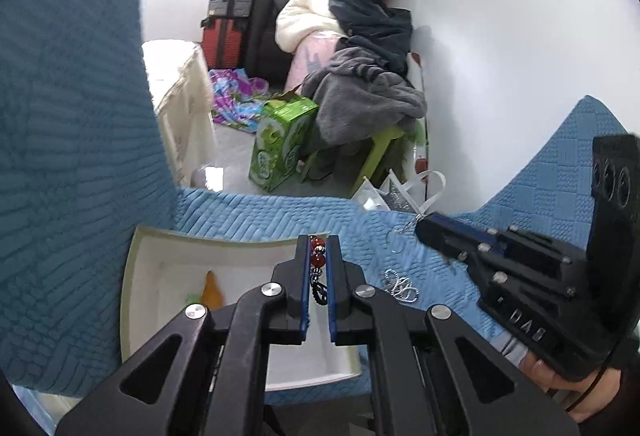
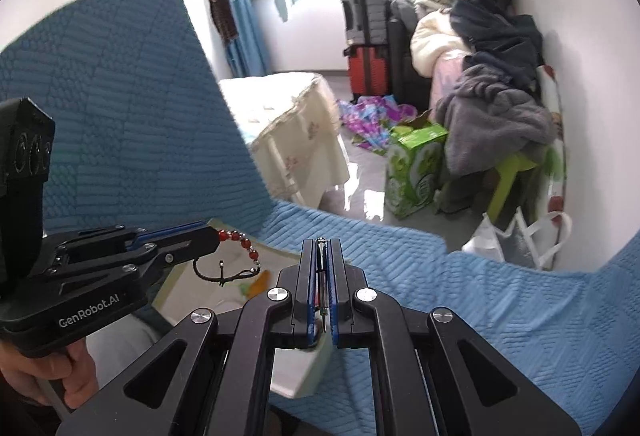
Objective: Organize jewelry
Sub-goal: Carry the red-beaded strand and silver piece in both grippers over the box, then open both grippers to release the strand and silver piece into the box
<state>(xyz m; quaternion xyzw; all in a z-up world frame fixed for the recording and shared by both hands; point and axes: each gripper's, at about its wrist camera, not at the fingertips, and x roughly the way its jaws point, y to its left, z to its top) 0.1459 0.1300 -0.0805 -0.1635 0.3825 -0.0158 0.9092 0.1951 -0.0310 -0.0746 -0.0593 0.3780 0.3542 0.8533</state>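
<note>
Left tongs [image 1: 318, 256]: clamped on a red bead bracelet [image 1: 317, 251], red beads at the tips, the dark cord loop hanging below the pads, above the far right part of the white tray [image 1: 140, 268].
Right tongs [image 2: 321, 256]: pressed together on a thin silvery piece [image 2: 321, 254] that stands on edge between the pads; what kind of jewelry it is, I cannot tell.
Where the rest lies: a silver chain [image 1: 402, 286] rests on the blue quilted cover [image 1: 260, 207], just right of the tray; a finer silvery strand [image 1: 406, 226] trails off the right tongs' tip.
Tray: sits on the cover near the left; it holds an orange piece [image 1: 212, 290] and a green one [image 1: 193, 298].
Risk, bracelet: only a few beads seem to be pinched. Round beads can roll out of flat pads, and the swinging cord loop would help tug them free; a fall here might land on the tray rim or the cover.
Risk, thin piece: little of it appears to be caught, so a tilt of the hand could let it slide out and vanish in the quilting.
Risk, snagging: the trailing strand may catch on the cover's stitching or drag the chain along.
Risk, collision: both tongs work close together over the tray's right edge, so one could knock the other's load loose.
Risk, floor: the cover ends at the far edge; anything flicked that way would probably drop among the clutter below.
</note>
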